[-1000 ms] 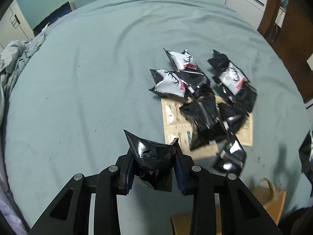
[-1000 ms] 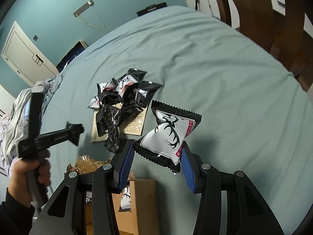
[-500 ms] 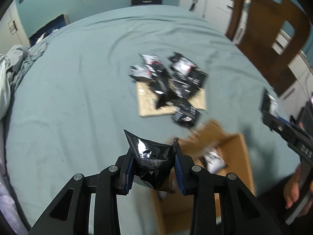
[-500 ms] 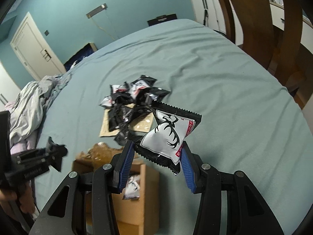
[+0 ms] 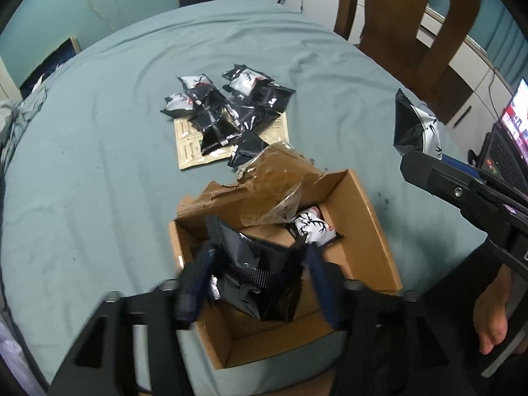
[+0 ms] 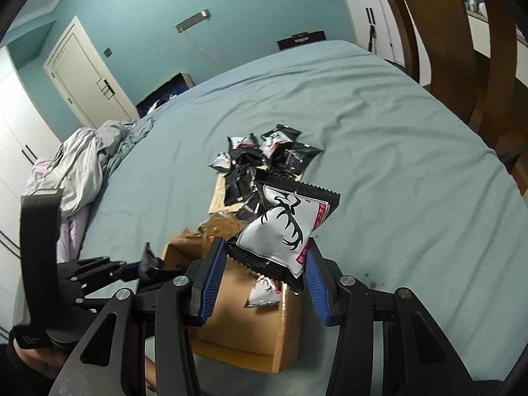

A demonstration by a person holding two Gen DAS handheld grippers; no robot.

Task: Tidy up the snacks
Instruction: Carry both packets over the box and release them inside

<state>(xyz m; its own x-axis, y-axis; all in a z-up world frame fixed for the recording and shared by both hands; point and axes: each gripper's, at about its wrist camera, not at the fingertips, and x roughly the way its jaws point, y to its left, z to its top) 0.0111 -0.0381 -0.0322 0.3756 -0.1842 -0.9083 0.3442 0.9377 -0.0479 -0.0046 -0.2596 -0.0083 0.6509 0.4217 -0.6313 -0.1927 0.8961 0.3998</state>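
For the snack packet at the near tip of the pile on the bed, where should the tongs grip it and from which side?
Probably the black packet at the pile's near tip: grip across its puffed middle, coming from above on the cardboard box side. It lies flat and that edge is exposed, though crumpled brown plastic crowds it.

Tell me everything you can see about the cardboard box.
The cardboard box is brown, open-topped, with a torn rear flap and crumpled clear brownish film over its back edge. It sits on the teal sheet, just in front of the packet pile. One white antler-print packet lies inside. The left gripper holds a black packet above its opening.
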